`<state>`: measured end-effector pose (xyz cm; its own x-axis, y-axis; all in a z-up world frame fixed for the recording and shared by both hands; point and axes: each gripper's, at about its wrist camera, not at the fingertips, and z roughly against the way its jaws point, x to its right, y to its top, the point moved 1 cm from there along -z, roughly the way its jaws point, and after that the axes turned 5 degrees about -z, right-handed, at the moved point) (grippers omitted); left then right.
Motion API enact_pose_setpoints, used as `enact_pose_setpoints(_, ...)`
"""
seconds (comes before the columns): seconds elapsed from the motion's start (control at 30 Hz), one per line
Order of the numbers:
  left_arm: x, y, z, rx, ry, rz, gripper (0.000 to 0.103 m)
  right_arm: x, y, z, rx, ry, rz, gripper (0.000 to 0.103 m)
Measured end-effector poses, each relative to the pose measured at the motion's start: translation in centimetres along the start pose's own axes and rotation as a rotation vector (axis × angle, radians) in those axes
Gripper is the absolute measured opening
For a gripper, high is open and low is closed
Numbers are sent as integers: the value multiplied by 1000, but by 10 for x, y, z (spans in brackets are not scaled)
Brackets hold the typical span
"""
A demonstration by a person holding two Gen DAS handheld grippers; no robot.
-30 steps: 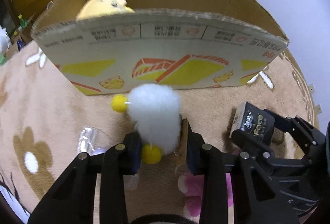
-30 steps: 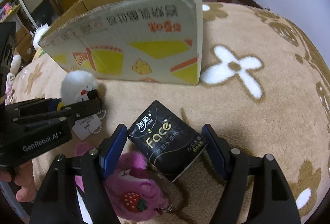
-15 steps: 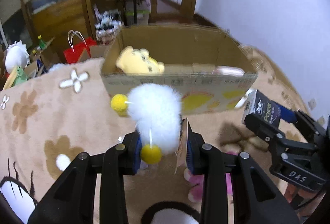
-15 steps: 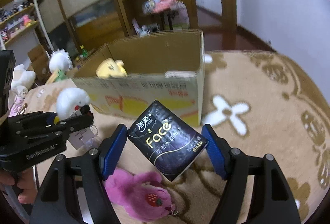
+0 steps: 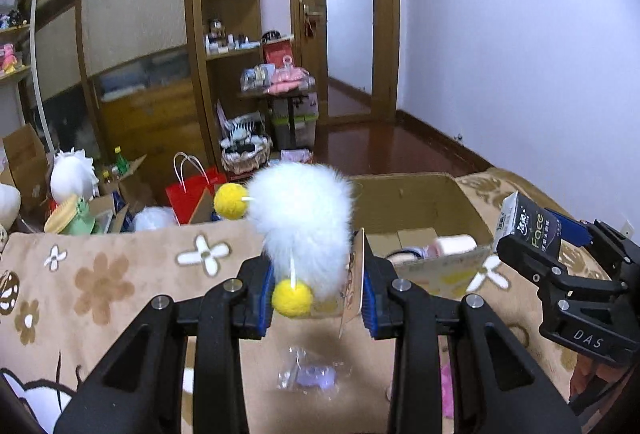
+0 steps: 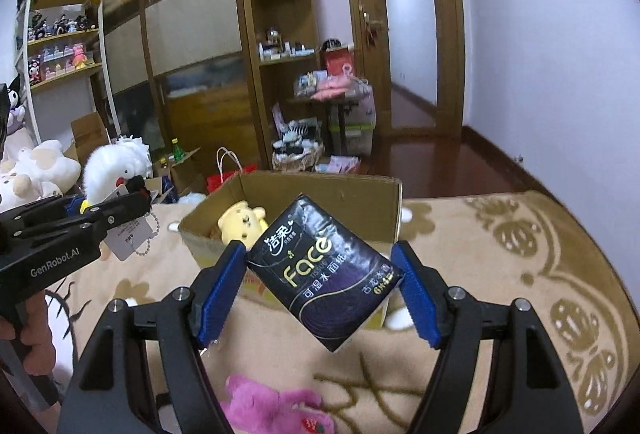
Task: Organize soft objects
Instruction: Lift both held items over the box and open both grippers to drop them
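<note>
The white fluffy plush [image 5: 304, 230], with its yellow pom-pom feet and a hang tag, sits pinched between the fingers of the left gripper [image 5: 316, 298], which are closed tight on its lower body and hold it in the air, short of the cardboard box [image 6: 320, 190]. The black tissue pack [image 6: 324, 274] is clamped cornerwise in the right gripper [image 6: 320, 286], whose blue fingers stand about half apart and press on its two opposite sides; it too hangs above the blanket [image 6: 520, 274], in front of the box's near wall. Inside the box a yellow plush [image 6: 242, 220] already lies at one end, and the left wrist view shows a pale roll-like item [image 5: 456, 244] and something flat beside it — so part of the sorting looks done. Neither carried thing is over the opening yet; both have to be brought over the rim and let go. More is left on the blanket: a pink plush [image 6: 276, 410] with a strawberry mark lies below the right gripper, and a small clear packet [image 5: 310, 374] lies under the left one — whether that packet belongs in the box I cannot tell.
</note>
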<state>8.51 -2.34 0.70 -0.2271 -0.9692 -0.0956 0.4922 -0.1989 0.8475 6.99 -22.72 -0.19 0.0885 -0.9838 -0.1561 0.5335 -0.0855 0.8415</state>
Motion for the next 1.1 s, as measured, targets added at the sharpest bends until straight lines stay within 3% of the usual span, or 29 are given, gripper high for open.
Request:
enact_pose_setpoints(0.2, 4, 12, -12, 40, 0, -16, 33, -4, 12, -7, 36, -2, 23, 78)
enact_pose_setpoints(0.53, 14, 20, -50, 16, -54, -18, 33, -7, 12, -34, 32, -6, 34, 78)
enact_pose_setpoints(1.1, 11, 4, -111, -151, -108, -28, 36, 1, 5, -79, 15, 41, 54, 79)
